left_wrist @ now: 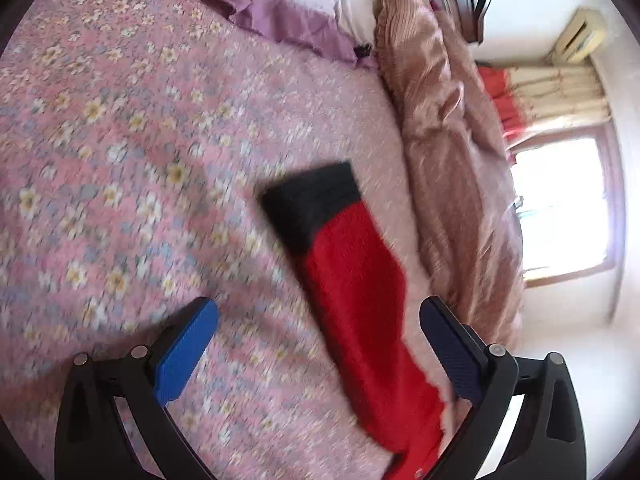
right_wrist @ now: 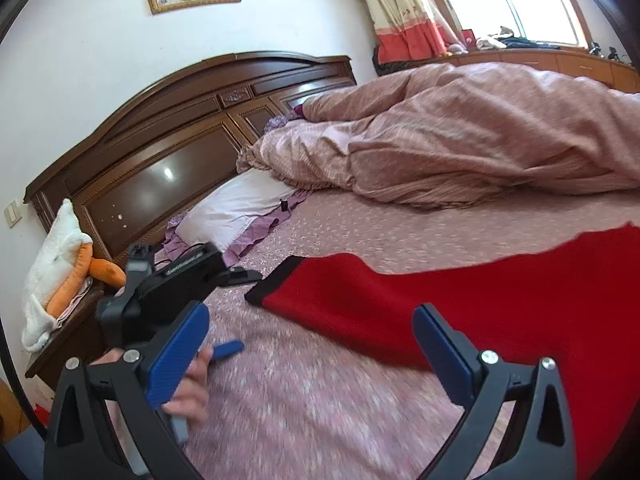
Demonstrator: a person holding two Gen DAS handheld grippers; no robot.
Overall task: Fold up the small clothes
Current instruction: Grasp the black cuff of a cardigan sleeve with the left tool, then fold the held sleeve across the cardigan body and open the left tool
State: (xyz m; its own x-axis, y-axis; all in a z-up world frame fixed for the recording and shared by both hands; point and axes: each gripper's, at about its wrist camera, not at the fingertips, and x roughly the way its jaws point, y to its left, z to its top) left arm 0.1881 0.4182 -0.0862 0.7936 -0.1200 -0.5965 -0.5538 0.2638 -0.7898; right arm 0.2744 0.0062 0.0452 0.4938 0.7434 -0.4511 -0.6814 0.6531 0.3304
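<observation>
A small red knit garment lies flat on the pink floral bedsheet (left_wrist: pixel 132 168). In the left wrist view its sleeve (left_wrist: pixel 360 304), red with a black cuff (left_wrist: pixel 316 204), runs up between my fingers. My left gripper (left_wrist: pixel 320 316) is open just above it, the sleeve near the right finger. In the right wrist view the garment's red body (right_wrist: pixel 500 296) with a black edge (right_wrist: pixel 276 280) spreads ahead and to the right. My right gripper (right_wrist: pixel 312 324) is open above the sheet, its right finger over the red cloth. The left gripper (right_wrist: pixel 168 280), held by a hand (right_wrist: pixel 188 392), shows at the left.
A bunched pink duvet (right_wrist: pixel 460 148) lies along the far side of the bed. A white pillow with purple frill (right_wrist: pixel 236 208) sits by the dark wooden headboard (right_wrist: pixel 160 152). A bedside stand with a plush toy (right_wrist: pixel 60 264) is at the left; a bright window (left_wrist: pixel 560 208) beyond.
</observation>
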